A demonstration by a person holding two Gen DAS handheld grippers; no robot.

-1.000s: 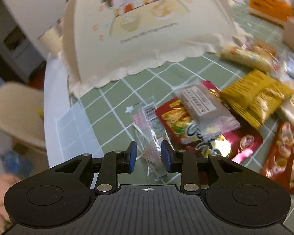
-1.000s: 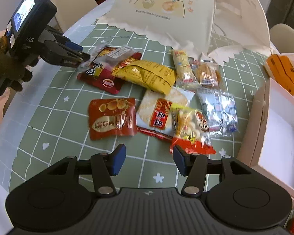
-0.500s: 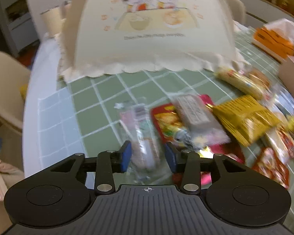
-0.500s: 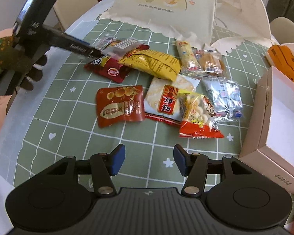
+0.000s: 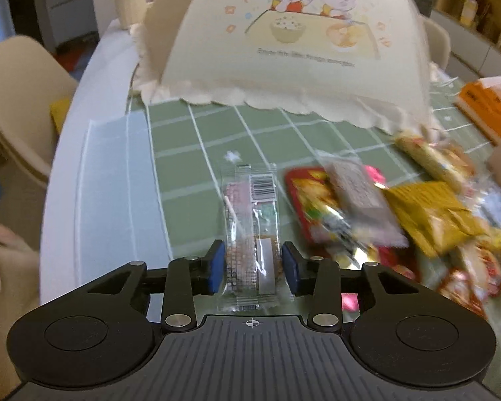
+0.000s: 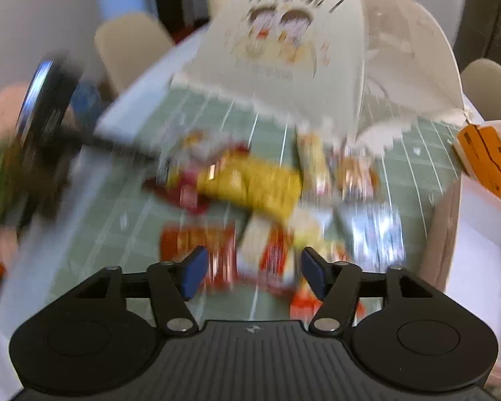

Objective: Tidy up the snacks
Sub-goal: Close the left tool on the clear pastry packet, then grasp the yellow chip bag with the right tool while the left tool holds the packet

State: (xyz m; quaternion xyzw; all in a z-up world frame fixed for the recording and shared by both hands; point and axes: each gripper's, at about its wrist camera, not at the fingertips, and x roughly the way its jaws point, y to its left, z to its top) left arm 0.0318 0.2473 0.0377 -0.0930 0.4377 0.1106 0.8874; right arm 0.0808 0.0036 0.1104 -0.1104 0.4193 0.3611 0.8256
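I've got the left gripper (image 5: 252, 265) straddling the clear-wrapped snack (image 5: 252, 230), a long packet with a barcode lying lengthwise on the green checked tablecloth (image 5: 190, 173). The jaws have just eased in a little, partly open, one blue pad on each side of the near end. I can see a sliver of gap on both sides, so I judge they're not squeezing yet; nothing is lifted.

The right gripper (image 6: 253, 274) is badly smeared by motion (everything on that side is a blur). Its jaws have just been spreading and stand wide, with nothing between them; it hangs above the red packets (image 6: 217, 250) at the near edge of the pile.

Progress, as I read it: barely started. The pile is all on the cloth: the red pouch (image 5: 304, 200) with a pale packet (image 5: 360, 200) across it, the yellow bag (image 5: 434, 214) just beside, more wrappers trailing toward the right. The white box (image 6: 484, 250) stands open at the right edge, and the part of its floor I can see looks bare. I take that as the destination, though that's a guess. The cream food cover (image 5: 300, 40) sits behind, not in my way.

Left to do: close on this clear packet, carry it over, then repeat for everything else.
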